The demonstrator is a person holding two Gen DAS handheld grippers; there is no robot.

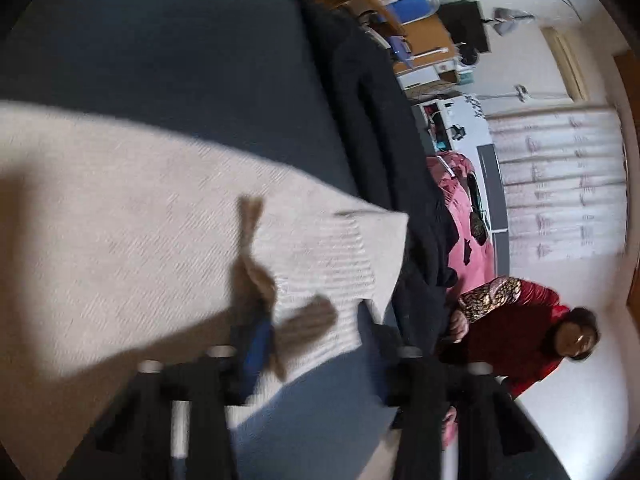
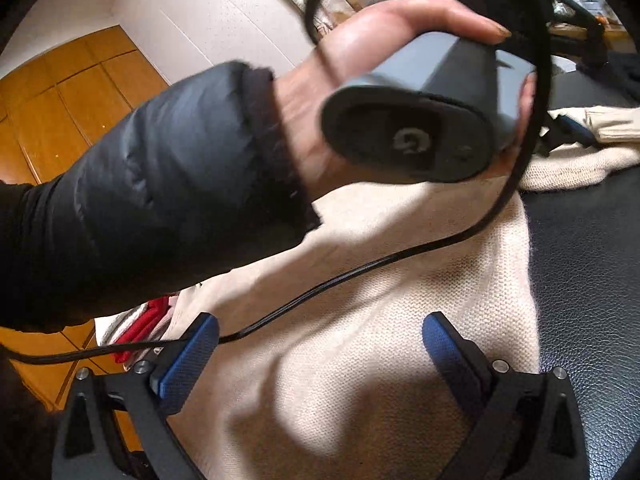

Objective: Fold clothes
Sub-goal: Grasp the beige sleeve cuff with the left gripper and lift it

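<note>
Left tongs [image 1: 260, 344] pinch sweater [image 1: 120, 208].

White walls [image 2: 208, 12], orange wood floor [image 2: 72, 92], pale curtains [image 1: 560, 184]. Cluttered wooden furniture [image 1: 428, 36] at back, black leather surface [image 2: 588, 280] near me, patchy sunlight, hard shadows.

Home room: curtains [image 1: 560, 184], wooden floor [image 2: 60, 120], cluttered shelves [image 1: 424, 36].
</note>
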